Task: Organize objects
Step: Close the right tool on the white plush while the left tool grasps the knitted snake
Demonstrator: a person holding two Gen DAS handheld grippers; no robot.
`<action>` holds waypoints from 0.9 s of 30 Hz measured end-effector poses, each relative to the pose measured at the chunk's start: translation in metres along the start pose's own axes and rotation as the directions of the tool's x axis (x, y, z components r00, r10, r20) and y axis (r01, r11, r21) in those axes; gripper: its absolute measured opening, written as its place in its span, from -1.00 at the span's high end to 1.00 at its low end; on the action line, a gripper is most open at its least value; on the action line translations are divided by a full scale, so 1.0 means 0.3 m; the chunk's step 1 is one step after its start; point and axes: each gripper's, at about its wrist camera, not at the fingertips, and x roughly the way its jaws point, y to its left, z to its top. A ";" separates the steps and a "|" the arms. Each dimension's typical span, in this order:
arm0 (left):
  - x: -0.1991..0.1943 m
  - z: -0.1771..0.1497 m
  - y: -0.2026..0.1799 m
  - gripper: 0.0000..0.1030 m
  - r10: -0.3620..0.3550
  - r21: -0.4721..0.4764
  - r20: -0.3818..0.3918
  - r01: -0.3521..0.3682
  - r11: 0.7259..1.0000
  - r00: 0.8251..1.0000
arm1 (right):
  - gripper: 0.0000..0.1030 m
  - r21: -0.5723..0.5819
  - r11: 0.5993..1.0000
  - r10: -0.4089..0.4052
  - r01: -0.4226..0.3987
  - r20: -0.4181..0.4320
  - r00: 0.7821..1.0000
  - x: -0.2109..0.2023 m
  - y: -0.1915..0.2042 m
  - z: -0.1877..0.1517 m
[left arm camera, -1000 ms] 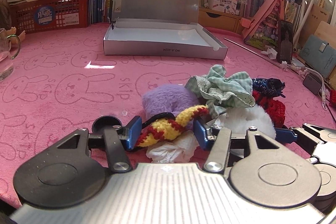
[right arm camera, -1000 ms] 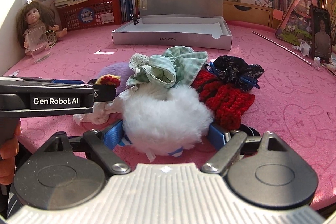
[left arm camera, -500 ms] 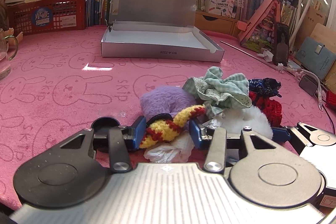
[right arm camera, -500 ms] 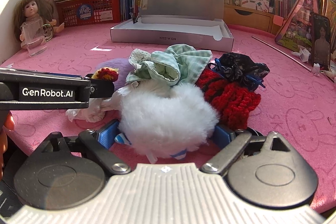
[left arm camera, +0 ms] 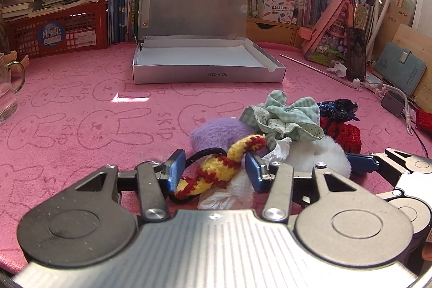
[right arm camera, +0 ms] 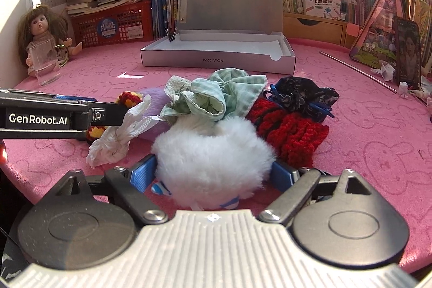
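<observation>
**Both grippers at the scrunchie pile, box waiting empty**

Your left gripper (left arm camera: 214,169) sits low over the pink bunny-print table mat (left arm camera: 81,109), jaws opening, w/ the yellow-and-red crocheted hair tie (left arm camera: 224,163) between them. Its near end lies against the left blue pad; the right pad stands just clear of it, so no firm pinch shows. A crumpled white tissue (left arm camera: 229,193) lies under and just in front of that tie.

Your right gripper (right arm camera: 213,174) has its jaws closing around the fluffy white fur scrunchie (right arm camera: 210,158). Both blue pads sit at the fur's sides; can't tell if they press the body or only brush the fluff.

Rest of the pile, all touching: pale purple fuzzy scrunchie (left arm camera: 216,131) behind the crocheted tie, green gingham fabric scrunchie (right arm camera: 216,96) on top of the white one, red chunky-knit scrunchie (right arm camera: 291,131) to its right, dark navy patterned scrunchie (right arm camera: 302,96) behind the red.

The silver cardboard box w/ upright hinged lid (left arm camera: 208,76) stands well apart from the pile, farther back on the mat, its white inside bare.
</observation>
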 end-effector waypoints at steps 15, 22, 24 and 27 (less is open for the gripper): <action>0.049 -0.007 -0.014 0.21 -0.025 -0.005 -0.012 0.025 1.000 1.000 | -0.58 0.004 1.000 0.017 -0.017 0.012 1.000 0.007 -0.001 0.010; 0.002 0.022 -0.020 0.29 -0.028 -0.006 0.034 0.028 1.000 0.999 | -0.54 0.037 0.998 0.056 -0.059 0.064 0.996 -0.043 -0.013 0.029; -0.008 0.033 -0.015 0.29 -0.019 -0.015 0.046 0.020 1.000 0.999 | -0.54 0.030 0.998 0.054 -0.057 0.089 0.995 -0.060 -0.010 0.043; -0.025 0.051 -0.007 0.29 -0.017 -0.030 0.068 0.019 0.999 0.998 | -0.54 0.027 0.998 0.050 -0.054 0.115 0.992 -0.077 -0.012 0.062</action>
